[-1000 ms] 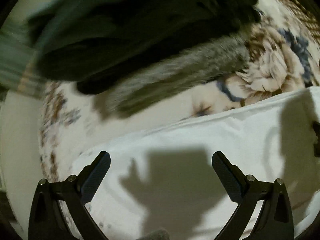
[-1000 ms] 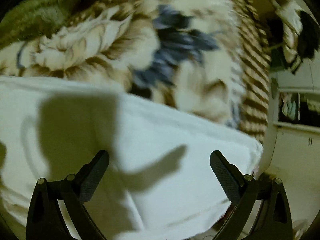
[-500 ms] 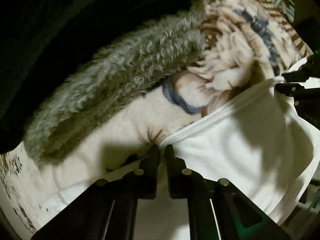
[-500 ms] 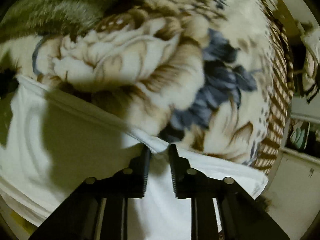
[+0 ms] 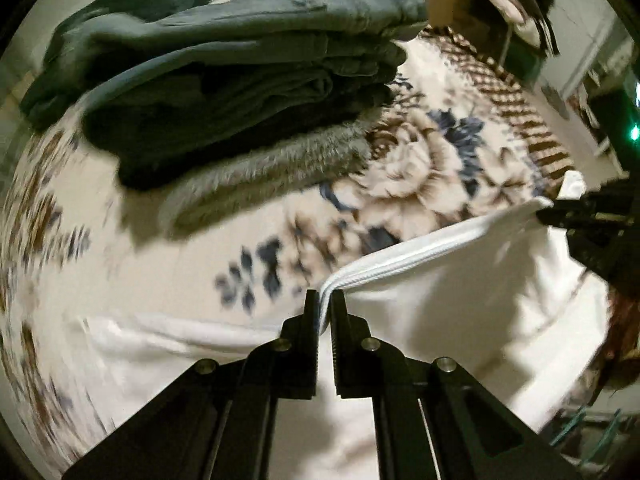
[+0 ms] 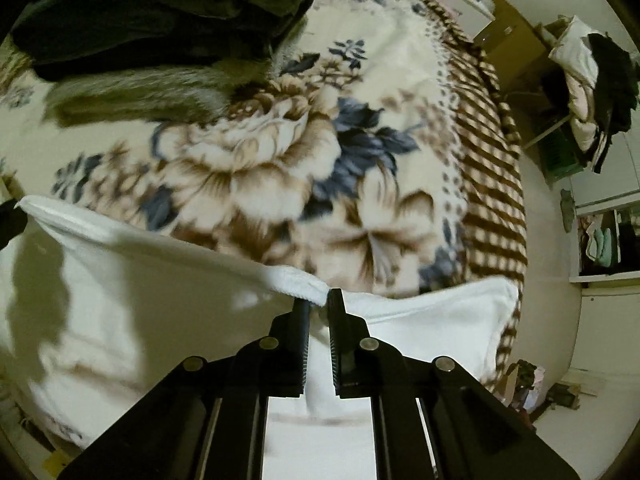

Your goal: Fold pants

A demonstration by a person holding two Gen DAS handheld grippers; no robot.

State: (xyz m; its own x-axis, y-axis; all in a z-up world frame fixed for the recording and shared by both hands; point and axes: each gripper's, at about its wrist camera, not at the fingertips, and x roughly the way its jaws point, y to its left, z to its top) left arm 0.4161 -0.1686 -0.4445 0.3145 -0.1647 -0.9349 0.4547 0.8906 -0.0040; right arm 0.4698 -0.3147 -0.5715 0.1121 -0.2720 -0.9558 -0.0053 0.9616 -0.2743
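Observation:
White pants (image 5: 460, 288) lie on a floral blanket (image 5: 420, 168), with their far hem raised off it and stretched between both grippers. My left gripper (image 5: 325, 300) is shut on the ribbed hem at one corner. In the right wrist view the pants (image 6: 140, 272) sag below the taut hem; my right gripper (image 6: 318, 300) pinches the hem's other corner, its jaws still closing on the fabric. Each gripper shows in the other's view: the right gripper (image 5: 546, 210) at the right edge, the left gripper (image 6: 8, 220) at the left edge. Both point steeply down.
A stack of folded dark clothes (image 5: 240, 80) on a grey furry piece (image 5: 272, 172) sits on the blanket beyond the pants. The bed's striped edge (image 6: 492, 184) drops off at right. Past it stand a cardboard box (image 6: 508, 40), piled clothes (image 6: 592, 80) and shelves (image 6: 608, 240).
Both grippers went from open over the flat pants to shut on the far hem. They then rose, pulling the hem up off the blanket.

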